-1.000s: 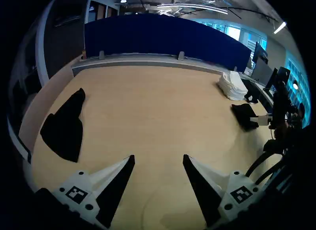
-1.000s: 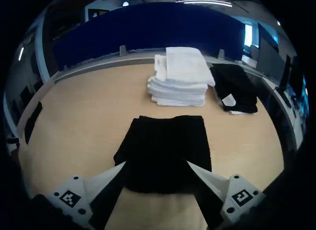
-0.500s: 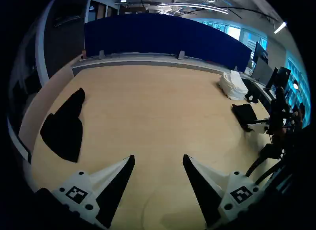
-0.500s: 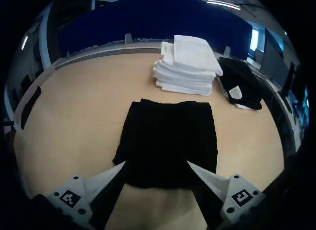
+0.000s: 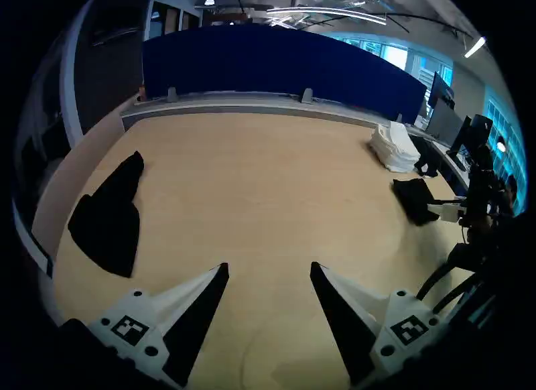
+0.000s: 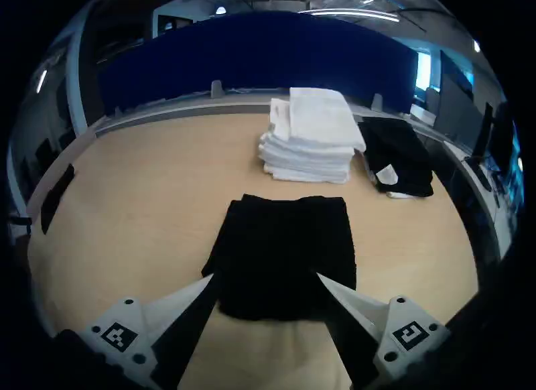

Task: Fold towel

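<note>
My left tongs (image 5: 268,265) gape wide and empty over the worktop (image 5: 268,175), right tongs (image 6: 264,276) equally wide, gripping nothing, straddling the folded black towel (image 6: 285,249) lying near the white towel stack (image 6: 311,139).

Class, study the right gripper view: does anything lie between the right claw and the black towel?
Nothing visible does. The black towel lies at the tips of the open right claw; the white stack sits beyond it.
</note>
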A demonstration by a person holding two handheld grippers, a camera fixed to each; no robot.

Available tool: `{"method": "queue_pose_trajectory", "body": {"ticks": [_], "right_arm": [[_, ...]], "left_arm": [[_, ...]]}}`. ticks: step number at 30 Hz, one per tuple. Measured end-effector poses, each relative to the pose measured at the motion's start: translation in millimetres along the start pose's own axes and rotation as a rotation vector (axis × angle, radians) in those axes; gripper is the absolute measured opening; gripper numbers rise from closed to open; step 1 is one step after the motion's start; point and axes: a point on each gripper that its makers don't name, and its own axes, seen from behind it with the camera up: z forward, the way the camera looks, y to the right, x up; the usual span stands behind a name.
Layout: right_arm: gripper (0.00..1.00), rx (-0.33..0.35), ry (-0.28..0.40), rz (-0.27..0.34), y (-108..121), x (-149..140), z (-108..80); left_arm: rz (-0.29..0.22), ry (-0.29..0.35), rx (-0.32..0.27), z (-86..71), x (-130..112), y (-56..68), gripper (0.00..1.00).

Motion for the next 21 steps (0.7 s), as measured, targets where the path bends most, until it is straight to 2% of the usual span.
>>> {"method": "queue_pose_trajectory", "body": {"ticks": [6,9,15,21], "right_arm": [[1.0,0.001,0.027,0.005,2,11,-9.8],[1.0,-0.004,0.037,-0.004,8,22,-3.5],[1.0,-0.012,0.034,-0.018,23,44,27.1],[1.0,-0.006,-0.021,-0.009,31,44,60.1]], "left_arm": [[0.002,0.005,-0.004,-2.4,2,1.6,0.9],[0.003,0.005,-0.001,-2.6,2,2.0,0.9],[-0.003,-0.004,0.003,-3.6,-5,2.9,0.9],[-0.007,-0.008,0.015,-4.2,-8,1.0,0.9]]}}
